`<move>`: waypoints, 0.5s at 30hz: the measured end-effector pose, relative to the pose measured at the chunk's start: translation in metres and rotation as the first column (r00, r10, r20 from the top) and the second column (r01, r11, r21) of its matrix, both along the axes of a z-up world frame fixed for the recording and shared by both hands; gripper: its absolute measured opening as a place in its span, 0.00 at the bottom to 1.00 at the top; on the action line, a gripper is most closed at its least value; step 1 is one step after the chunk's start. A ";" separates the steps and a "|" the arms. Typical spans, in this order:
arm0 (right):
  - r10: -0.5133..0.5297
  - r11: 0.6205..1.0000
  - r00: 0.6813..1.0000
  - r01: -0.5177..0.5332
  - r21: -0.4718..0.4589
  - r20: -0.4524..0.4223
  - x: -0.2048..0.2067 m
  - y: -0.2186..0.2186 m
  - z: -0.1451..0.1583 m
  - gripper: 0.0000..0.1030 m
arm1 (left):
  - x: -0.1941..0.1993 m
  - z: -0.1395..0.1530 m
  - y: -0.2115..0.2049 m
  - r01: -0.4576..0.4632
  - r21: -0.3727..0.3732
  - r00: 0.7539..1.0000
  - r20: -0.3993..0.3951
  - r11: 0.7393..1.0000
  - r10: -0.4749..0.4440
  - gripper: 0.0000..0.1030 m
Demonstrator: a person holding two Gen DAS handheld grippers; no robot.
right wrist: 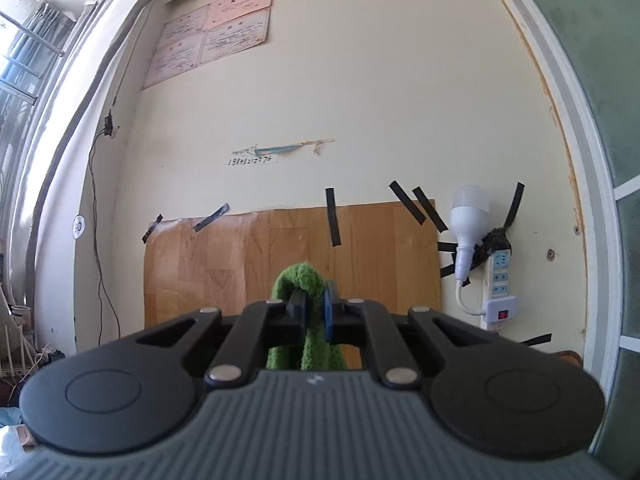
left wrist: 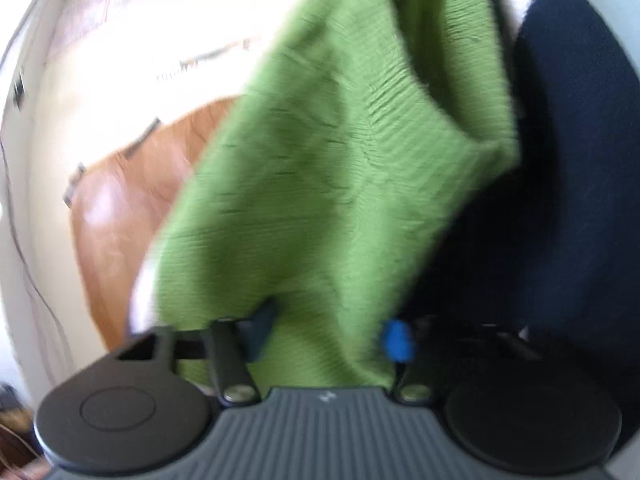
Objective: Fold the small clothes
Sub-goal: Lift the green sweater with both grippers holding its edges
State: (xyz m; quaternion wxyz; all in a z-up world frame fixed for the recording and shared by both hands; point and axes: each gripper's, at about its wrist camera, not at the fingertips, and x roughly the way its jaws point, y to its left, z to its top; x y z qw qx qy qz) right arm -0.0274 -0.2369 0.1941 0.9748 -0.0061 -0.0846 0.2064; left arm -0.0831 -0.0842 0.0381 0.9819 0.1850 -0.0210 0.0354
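A green knitted garment (left wrist: 320, 168) hangs in the air in front of the left wrist camera, blurred by motion, and fills the middle of the view. My left gripper (left wrist: 326, 334) is open, with the cloth draped between its wide-apart fingers. My right gripper (right wrist: 315, 312) is shut on a bunched fold of the same green garment (right wrist: 300, 280), held up high facing the wall; the cloth hangs down below the fingers.
A wood-pattern panel (right wrist: 292, 264) is taped to the cream wall. A white power strip (right wrist: 500, 284) with a bulb lamp (right wrist: 468, 216) hangs at right. A dark fabric mass (left wrist: 568, 184) fills the right of the left wrist view. A window (right wrist: 24, 80) is at left.
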 end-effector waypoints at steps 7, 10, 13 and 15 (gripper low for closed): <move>-0.070 0.997 0.998 0.070 0.017 0.003 0.003 -0.009 -0.008 0.11 | -0.062 0.022 0.048 0.010 -0.064 0.994 0.109 0.998 -0.003 0.13; -0.075 0.996 0.997 0.074 0.056 0.014 -0.002 -0.015 -0.002 0.10 | -0.099 0.054 0.071 0.045 -0.136 0.982 0.186 0.990 -0.020 0.12; -0.073 0.994 0.995 0.068 0.081 0.061 -0.015 -0.016 0.010 0.10 | -0.116 0.106 0.102 0.071 -0.214 0.961 0.278 0.974 -0.009 0.12; -0.064 0.994 0.992 0.054 0.090 0.113 -0.030 -0.014 0.022 0.10 | -0.131 0.139 0.115 0.109 -0.255 0.947 0.320 0.961 -0.022 0.12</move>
